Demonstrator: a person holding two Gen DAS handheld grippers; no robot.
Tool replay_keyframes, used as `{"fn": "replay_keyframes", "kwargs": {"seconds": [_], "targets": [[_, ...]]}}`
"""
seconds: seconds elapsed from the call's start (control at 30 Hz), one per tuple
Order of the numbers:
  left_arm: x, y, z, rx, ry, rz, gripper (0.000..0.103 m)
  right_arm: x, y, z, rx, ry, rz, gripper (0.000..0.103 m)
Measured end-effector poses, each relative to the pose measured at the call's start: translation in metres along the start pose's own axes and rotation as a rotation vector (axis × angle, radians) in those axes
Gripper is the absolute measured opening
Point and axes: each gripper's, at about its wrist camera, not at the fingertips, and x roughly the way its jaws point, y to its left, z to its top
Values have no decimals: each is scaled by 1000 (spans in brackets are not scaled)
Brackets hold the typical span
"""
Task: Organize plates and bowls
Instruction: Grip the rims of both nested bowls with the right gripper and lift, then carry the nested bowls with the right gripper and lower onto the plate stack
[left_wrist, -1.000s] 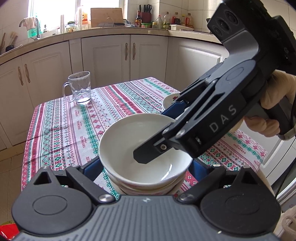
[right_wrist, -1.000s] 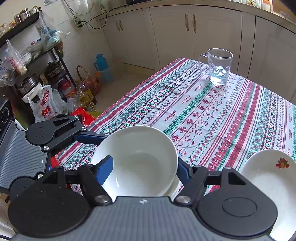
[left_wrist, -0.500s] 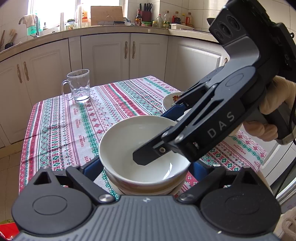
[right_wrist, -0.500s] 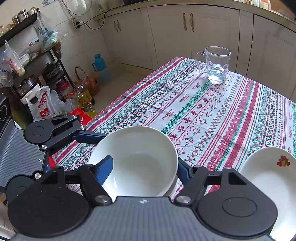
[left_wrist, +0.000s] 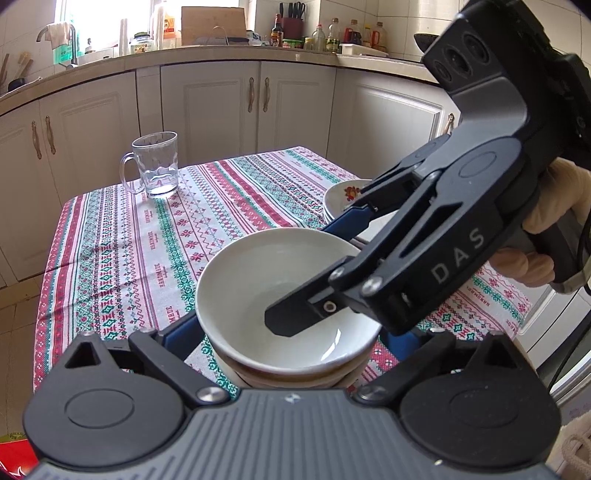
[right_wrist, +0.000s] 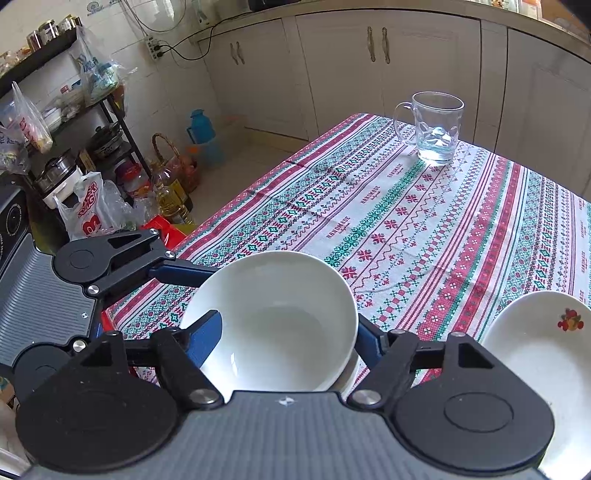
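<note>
2 hand-held grippers: left (left_wrist: 291, 332) spread around bowl stack (left_wrist: 288, 295), right (right_wrist: 288, 332) too

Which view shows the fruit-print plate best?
Right wrist: the fruit-print plate lies in plain sight, fruit motif clear, though the frame edge cuts it. In the left wrist view the right gripper hides all but its rim.

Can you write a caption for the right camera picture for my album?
Right tool straddling the white bowl, with a glass mug behind.
</note>
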Motion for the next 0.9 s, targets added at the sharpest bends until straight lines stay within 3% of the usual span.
{"fn": "replay_keyframes", "kwargs": {"seconds": [0.17,0.27,0.63,0.9], "targets": [[-1,1,-2,0,15,-8,101,1,5,-2,-17,-5,16,93],[-7,1,-3,9,5,-15,101,-2,10,-5,-38,-29,-25,103],[-27,12,-20,110,41,-56,101,-35,29,-26,-159,-105,-119,103],[-10,28,-32,161,89,-78,100,-24,39,-61,-270,-34,-178,103]]}}
